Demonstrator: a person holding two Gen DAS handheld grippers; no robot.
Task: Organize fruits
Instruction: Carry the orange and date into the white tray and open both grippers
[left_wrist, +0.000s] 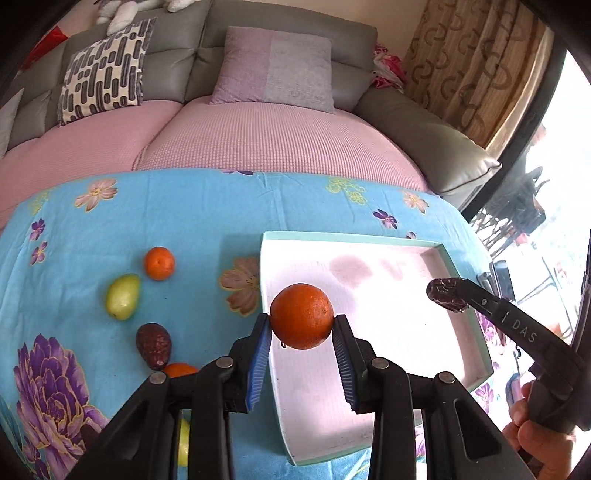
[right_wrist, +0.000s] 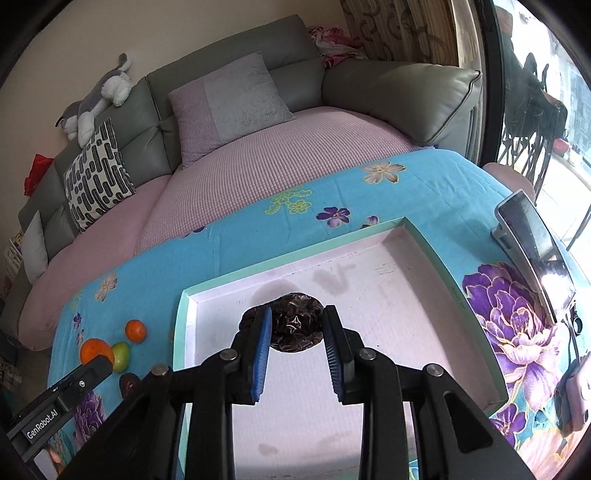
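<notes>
My left gripper (left_wrist: 302, 321) is shut on an orange (left_wrist: 301, 316) held above the left edge of the white tray (left_wrist: 388, 354) with a teal rim. My right gripper (right_wrist: 297, 325) is shut on a dark wrinkled avocado (right_wrist: 291, 325) above the tray's (right_wrist: 406, 332) middle; it also shows in the left wrist view (left_wrist: 447, 294) at the tray's right side. On the blue floral cloth left of the tray lie a small orange (left_wrist: 159, 263), a green pear-like fruit (left_wrist: 123, 296), a second dark avocado (left_wrist: 153, 345) and another orange (left_wrist: 181, 369) partly hidden by my left gripper.
The blue floral cloth (left_wrist: 184, 221) covers the table in front of a pink-covered grey sofa (left_wrist: 258, 136) with cushions. A phone on a stand (right_wrist: 532, 251) sits right of the tray. A yellow fruit (left_wrist: 183, 441) shows under the left gripper.
</notes>
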